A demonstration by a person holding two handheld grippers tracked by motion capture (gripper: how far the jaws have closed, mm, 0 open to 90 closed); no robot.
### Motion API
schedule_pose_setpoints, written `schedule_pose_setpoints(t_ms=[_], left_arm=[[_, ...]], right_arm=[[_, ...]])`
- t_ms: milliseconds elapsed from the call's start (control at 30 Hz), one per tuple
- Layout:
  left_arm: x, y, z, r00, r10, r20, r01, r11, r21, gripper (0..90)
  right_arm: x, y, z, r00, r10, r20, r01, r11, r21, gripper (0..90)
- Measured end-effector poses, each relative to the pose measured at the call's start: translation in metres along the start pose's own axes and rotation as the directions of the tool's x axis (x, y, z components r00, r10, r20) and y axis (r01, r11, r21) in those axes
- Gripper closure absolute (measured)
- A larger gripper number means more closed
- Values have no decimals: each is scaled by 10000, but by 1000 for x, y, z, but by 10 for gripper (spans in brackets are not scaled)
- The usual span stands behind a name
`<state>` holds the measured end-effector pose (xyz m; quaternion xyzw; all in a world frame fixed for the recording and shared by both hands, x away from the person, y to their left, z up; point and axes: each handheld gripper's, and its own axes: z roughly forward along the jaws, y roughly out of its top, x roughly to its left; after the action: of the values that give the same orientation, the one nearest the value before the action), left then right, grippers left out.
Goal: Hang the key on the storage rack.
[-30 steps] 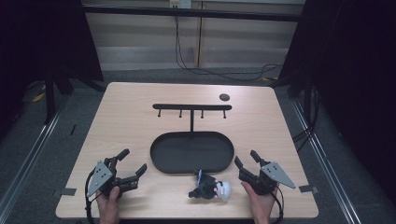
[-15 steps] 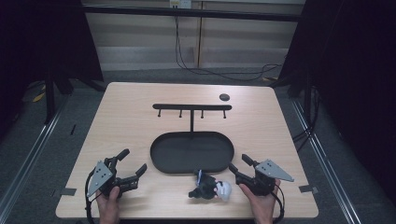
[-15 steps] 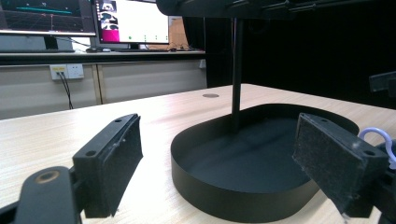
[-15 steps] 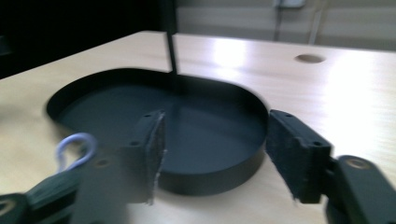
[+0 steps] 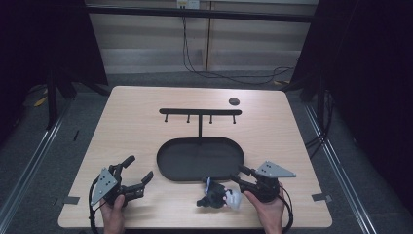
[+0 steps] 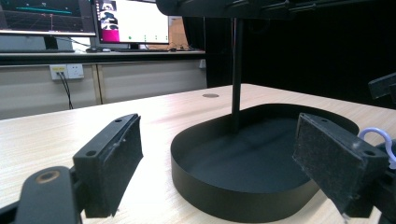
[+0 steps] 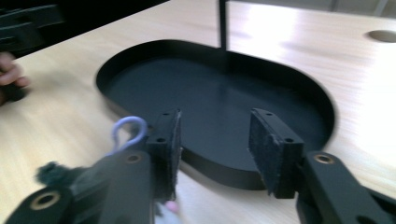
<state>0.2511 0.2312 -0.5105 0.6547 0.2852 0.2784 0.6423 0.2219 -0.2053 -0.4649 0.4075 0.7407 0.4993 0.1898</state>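
A small key-ring toy [image 5: 215, 196], dark and fuzzy with a white part and a lilac loop, lies on the wooden table [image 5: 136, 126] near the front edge. My right gripper [image 5: 237, 174] is open just right of it, jaws aimed at the black oval tray [image 5: 199, 171]. In the right gripper view the lilac loop [image 7: 128, 130] sits just outside the left jaw, and nothing lies between the jaws of the right gripper [image 7: 217, 140]. My left gripper [image 5: 139, 168] rests open at the front left, empty. Seen from the left gripper [image 6: 222, 144], the tray [image 6: 243, 186] lies ahead.
A black T-shaped hook stand [image 5: 199, 112] rises from the tray's far side, its post [image 6: 237, 74] standing upright. A small dark disc [image 5: 234, 101] lies at the table's back right. Monitors and a wall stand beyond the table in the left gripper view.
My right gripper has swung left and forward, closer to the toy and the tray's rim. The left gripper and the toy have stayed where they were.
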Motion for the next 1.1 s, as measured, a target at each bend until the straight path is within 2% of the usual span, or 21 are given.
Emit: schedule_pose_setpoints(t_ms=[67,200,233,300,433,467,500,533,567,600,633,767,833,867,900,933,967,1033,1100], left_arm=[[0,0,0,10000,-1,1,1,10000,2,153],[1,0,0,9999,101,79,-101,9999,14,153],[0,0,0,10000,-13,-17,13,10000,-4,153],[1,0,0,10000,69,63,-69,10000,9,154],[0,0,0,10000,38,17,-38,10000,-2,154],[0,0,0,10000,38,17,-38,10000,-2,154],[1,0,0,10000,64,63,-64,10000,4,154],[0,0,0,10000,-15,-77,15,10000,-8,153],[1,0,0,9998,152,93,-152,9999,25,154],[1,0,0,9998,152,93,-152,9999,25,153],[0,0,0,10000,-16,-75,16,10000,-5,154],[0,0,0,10000,42,27,-42,10000,2,153],[0,0,0,10000,32,29,-32,10000,-6,153],[0,0,0,10000,32,29,-32,10000,-6,153],[0,0,0,10000,32,35,-32,10000,-3,153],[0,0,0,10000,32,35,-32,10000,-3,153],[0,0,0,10000,39,38,-39,10000,0,153],[0,0,0,10000,39,38,-39,10000,0,153],[0,0,0,10000,39,39,-39,10000,5,153]], right_arm=[[2,8,3,9981,-159,-587,171,9997,201,565],[5,17,5,9952,-286,-938,338,9980,542,569],[8,22,7,9917,-326,-1242,413,9968,681,576],[10,26,9,9883,-338,-1490,473,9950,880,577],[15,33,18,9784,-537,-1996,890,9811,1719,600],[15,33,18,9784,-537,-1996,890,9811,1719,600],[17,36,22,9726,-537,-2262,1030,9718,2122,609],[18,37,24,9693,-595,-2384,1151,9672,2263,609],[20,38,26,9670,-590,-2480,1215,9619,2450,611],[20,38,26,9670,-590,-2480,1215,9619,2450,611],[23,41,31,9627,-618,-2636,1380,9497,2812,605],[22,46,37,9580,-432,-2837,1421,9303,3382,601],[23,48,40,9553,-407,-2929,1549,9126,3784,566],[23,48,40,9553,-407,-2929,1549,9126,3784,566],[23,50,45,9556,-366,-2923,1601,8975,4109,556],[23,50,45,9556,-366,-2923,1601,8975,4109,556],[24,51,49,9554,-372,-2929,1671,8859,4327,543],[24,52,53,9524,-337,-3031,1734,8774,4473,534],[25,54,57,9531,-331,-3009,1783,8647,4697,522]])
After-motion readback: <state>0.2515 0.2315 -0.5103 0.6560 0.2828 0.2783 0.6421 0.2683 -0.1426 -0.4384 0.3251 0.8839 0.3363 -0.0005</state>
